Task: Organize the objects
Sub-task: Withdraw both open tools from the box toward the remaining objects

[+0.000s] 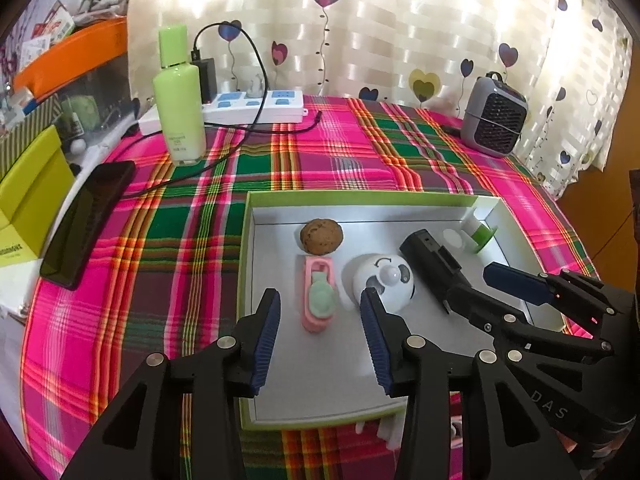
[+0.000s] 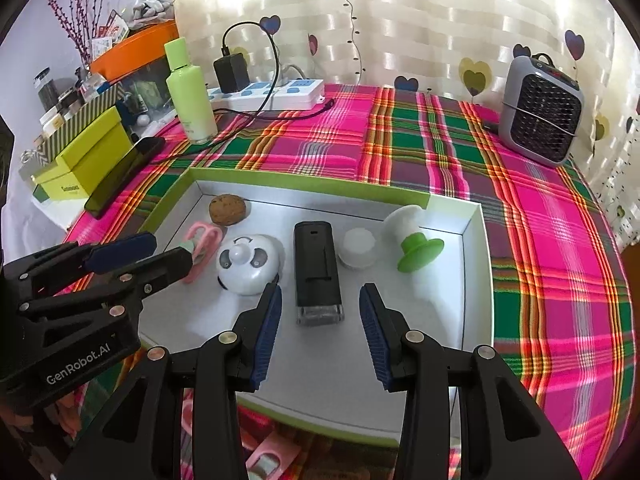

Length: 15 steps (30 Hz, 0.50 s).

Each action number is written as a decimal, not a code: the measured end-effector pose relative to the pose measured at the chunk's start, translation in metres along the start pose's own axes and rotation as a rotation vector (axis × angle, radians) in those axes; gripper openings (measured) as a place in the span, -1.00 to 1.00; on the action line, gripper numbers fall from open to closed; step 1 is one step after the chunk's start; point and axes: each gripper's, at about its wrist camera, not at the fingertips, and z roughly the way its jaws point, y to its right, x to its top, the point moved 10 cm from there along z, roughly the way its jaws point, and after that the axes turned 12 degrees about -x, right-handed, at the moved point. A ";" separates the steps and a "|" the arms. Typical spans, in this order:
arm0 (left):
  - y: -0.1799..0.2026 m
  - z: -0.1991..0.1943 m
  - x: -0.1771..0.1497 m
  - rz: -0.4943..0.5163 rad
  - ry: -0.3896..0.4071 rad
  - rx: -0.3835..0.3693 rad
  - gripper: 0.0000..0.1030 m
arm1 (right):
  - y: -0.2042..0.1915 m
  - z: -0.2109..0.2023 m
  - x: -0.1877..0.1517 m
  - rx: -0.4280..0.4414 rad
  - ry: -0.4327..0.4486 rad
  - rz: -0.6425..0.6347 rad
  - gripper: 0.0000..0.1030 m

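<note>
Objects for sorting lie in a shallow white tray [image 2: 478, 240] with a green rim, low and central in both views, on a pink and green plaid cloth [image 2: 560, 240]; from left to right in the right wrist view they are a brown speckled ball [image 2: 227, 209], a pink clip [image 2: 204, 246] with a pale green piece, a white dome [image 2: 249, 263] with grey patches, a black block [image 2: 316, 268], a white cap [image 2: 357, 253] and a white and green spool [image 2: 416, 240]. Black block is oblong with a clear lower end; its long axis runs up and down that frame, clear end toward the bottom. Pink clip [image 1: 319, 300] runs likewise up and down the left wrist view. Left gripper [image 1: 320, 316] hovers with jaws partly apart, astride the clip without pressing it; right gripper [image 2: 320, 308] is parted the same, its pads either side of the block's clear end, not touching, holding nothing.
</note>
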 end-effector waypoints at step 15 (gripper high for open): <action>0.011 -0.030 -0.016 -0.003 0.040 0.002 -0.20 | 0.004 -0.029 -0.012 -0.024 0.047 0.039 -0.19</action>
